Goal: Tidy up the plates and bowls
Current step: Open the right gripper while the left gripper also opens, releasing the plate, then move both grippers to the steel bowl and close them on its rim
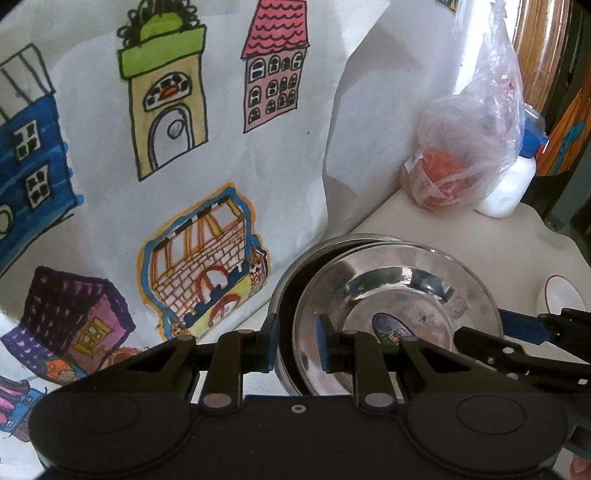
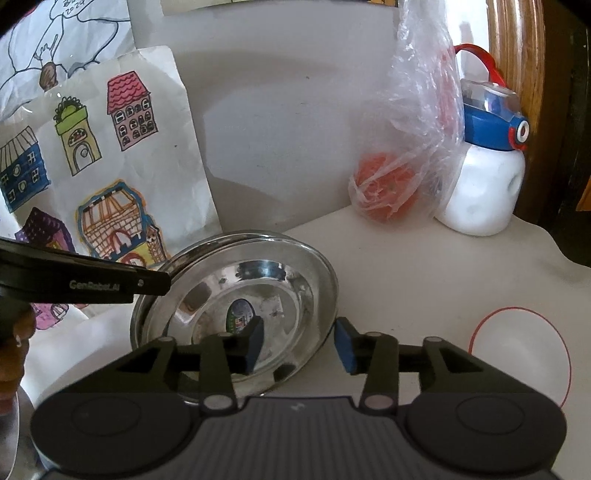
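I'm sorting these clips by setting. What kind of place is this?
Most likely a family home, at a table or counter. A child's drawing of colourful houses leans on the wall, a kid's water bottle stands beside a bagged fruit, and stacked steel plates sit on the surface.

Readable text, right wrist view: white lettering "GenRobot.AI" on the black plastic arm of the left gripper (image 2: pixel 85 282), reaching in from the left edge over the rim of the shiny steel plates.

Top left of the same view: handwritten marks in dark ink on the white paper sheet with an outline drawing (image 2: pixel 62 35); they look like digits, possibly "2024", but the reading is uncertain.

Oval multicoloured sticker (image 2: pixel 241 313) at the centre of the upper round stainless-steel plate (image 2: pixel 295 280): printed matter present, too small and blurred to read in either view.

No other legible text, numbers or signs.
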Demonstrator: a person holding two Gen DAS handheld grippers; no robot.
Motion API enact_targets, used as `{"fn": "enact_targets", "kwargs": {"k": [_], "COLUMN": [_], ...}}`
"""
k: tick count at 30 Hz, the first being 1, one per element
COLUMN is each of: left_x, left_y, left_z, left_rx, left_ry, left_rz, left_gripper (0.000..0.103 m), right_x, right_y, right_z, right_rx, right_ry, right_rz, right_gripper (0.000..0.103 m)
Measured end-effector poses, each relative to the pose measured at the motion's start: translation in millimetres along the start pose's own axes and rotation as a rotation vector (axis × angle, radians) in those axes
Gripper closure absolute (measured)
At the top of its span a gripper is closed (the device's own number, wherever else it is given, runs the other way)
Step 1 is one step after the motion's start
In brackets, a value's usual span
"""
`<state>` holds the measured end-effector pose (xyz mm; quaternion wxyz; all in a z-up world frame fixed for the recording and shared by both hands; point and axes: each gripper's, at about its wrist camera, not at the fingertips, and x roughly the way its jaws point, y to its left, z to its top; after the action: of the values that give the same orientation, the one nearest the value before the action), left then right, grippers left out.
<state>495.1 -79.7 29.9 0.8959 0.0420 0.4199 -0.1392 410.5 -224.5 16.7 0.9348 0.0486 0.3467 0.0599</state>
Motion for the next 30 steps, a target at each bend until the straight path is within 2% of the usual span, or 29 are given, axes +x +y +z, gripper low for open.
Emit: {"fn": "enact_targets", "kwargs": {"k": [4, 6, 15, 18, 26, 30], "left_x": [-8.1, -13.2, -49.5, -68.4, -125.3, -155.4], "left_y": [-0.1, 1.6, 11.4, 14.5, 20.6, 23.3], "left_z": [-1.4, -1.6, -10.0, -17.2, -38.2, -49.8], "left_rx": [0.004, 0.001, -0.027, -0.054, -0.087, -0.099], "left_ry": [-0.012, -0.016, -0.060, -0.079, -0.173, -0.237], "left_rz": [-0.003, -0.004, -0.006, -0.009, 0.007, 0.008], "left_gripper": [0.074, 0.064, 0.033, 0.024, 0.006, 0.001], "right_x": [-4.9, -9.9, -55.1, -75.0, -130.3, -153.2], "right_y": [0.5, -0.2, -5.9, -5.9, 1.2, 9.7], "right_z": [-0.8, -0.6, -1.6, -3.2, -21.3, -31.3], "right_rx": [-0.007, -0.012, 0.018, 0.023, 0.029, 0.029], "right_ry": [-0.019, -0.032, -0.125, -0.149, -0.241, -0.284], "right_rz": [0.009, 0.007, 0.017, 0.027, 0.046, 0.063], "right_gripper": [0.033, 0.027, 0.003, 0.000, 0.000, 0.000]}}
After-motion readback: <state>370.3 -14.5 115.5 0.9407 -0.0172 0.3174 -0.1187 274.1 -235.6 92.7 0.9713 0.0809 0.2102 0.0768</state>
